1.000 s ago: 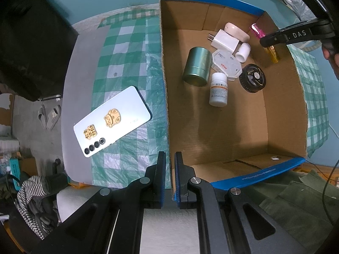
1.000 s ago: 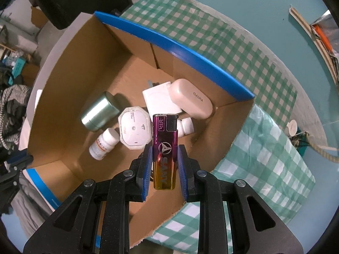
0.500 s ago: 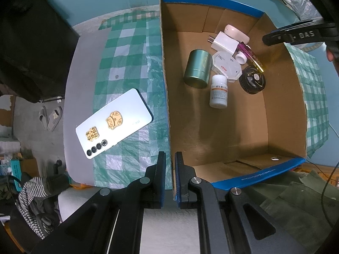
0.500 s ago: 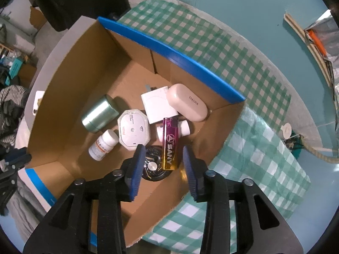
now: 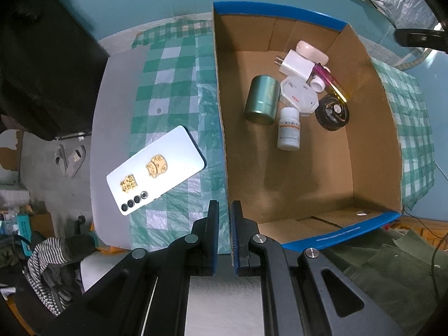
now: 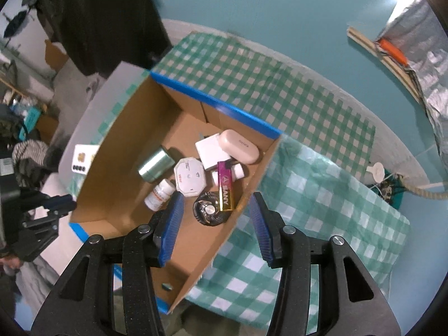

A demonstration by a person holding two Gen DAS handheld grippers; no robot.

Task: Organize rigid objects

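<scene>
A cardboard box (image 5: 221,128) with blue-taped rims stands on the green checked cloth. In it lie a purple-and-gold lighter (image 6: 225,184), a green tin (image 5: 261,99), a white pill bottle (image 5: 289,128), an octagonal white case (image 6: 190,176), a black round fan (image 6: 208,210), a white charger (image 5: 295,63) and a pink case (image 6: 238,147). High over the box's right side, my right gripper (image 6: 215,196) has its jaws opening with nothing between them. A white phone (image 5: 156,170) lies face down left of the box. My left gripper (image 5: 224,235) hangs shut and holds nothing above the box's near left corner.
The cloth (image 6: 308,196) stretches right of the box, over a grey table (image 5: 112,89) whose edge runs past the phone. A striped garment (image 5: 47,263) and slippers (image 5: 70,156) lie on the floor to the left. A small disc (image 6: 376,172) rests at the table's far right.
The right gripper let go of the lighter, which dropped onto the fan and small bottle in the box. That gripper then rose and widened. The left gripper stayed put.
</scene>
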